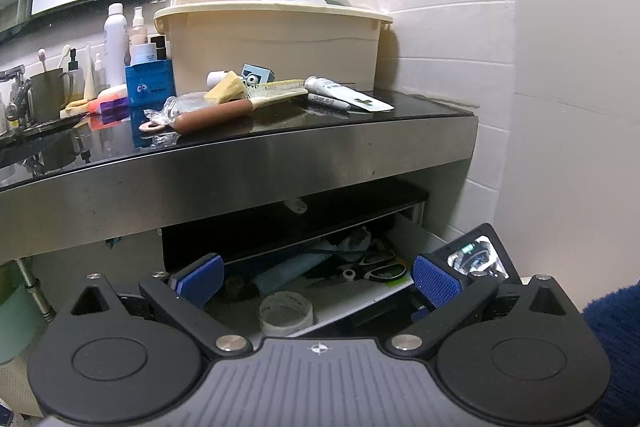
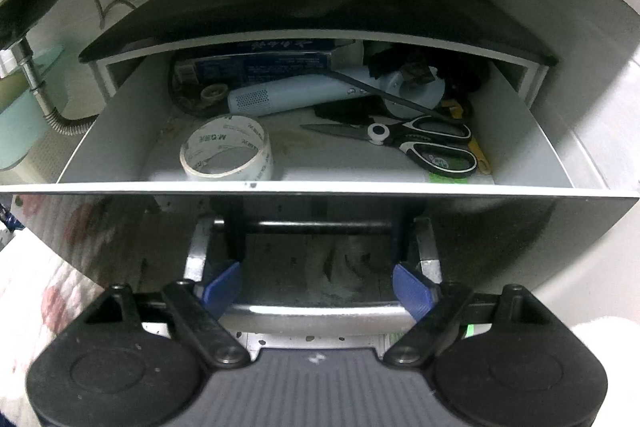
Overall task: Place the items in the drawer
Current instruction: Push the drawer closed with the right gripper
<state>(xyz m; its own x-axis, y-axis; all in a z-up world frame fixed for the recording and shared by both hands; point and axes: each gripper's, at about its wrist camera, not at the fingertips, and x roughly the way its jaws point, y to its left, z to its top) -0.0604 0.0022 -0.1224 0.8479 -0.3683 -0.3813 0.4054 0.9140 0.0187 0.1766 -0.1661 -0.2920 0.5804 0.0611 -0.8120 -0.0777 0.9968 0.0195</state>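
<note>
The drawer (image 2: 320,189) under the counter stands pulled open. Inside lie a tape roll (image 2: 227,149), scissors (image 2: 424,141), a pale blue device (image 2: 320,93) and a blue box (image 2: 260,61). My right gripper (image 2: 318,285) is open, its blue pads either side of the drawer's metal handle (image 2: 316,309). My left gripper (image 1: 318,279) is open and empty above the drawer (image 1: 360,301), facing the counter. On the counter lie a brown-handled brush (image 1: 236,107), a white tube (image 1: 344,93), a yellow block (image 1: 226,87) and a clear wrapper (image 1: 176,109).
A beige lidded bin (image 1: 276,39) stands at the back of the black counter (image 1: 280,125). Bottles (image 1: 116,43), a blue pack (image 1: 150,83) and a cup with toothbrushes (image 1: 48,91) crowd the left. A tiled wall (image 1: 460,39) closes the right side.
</note>
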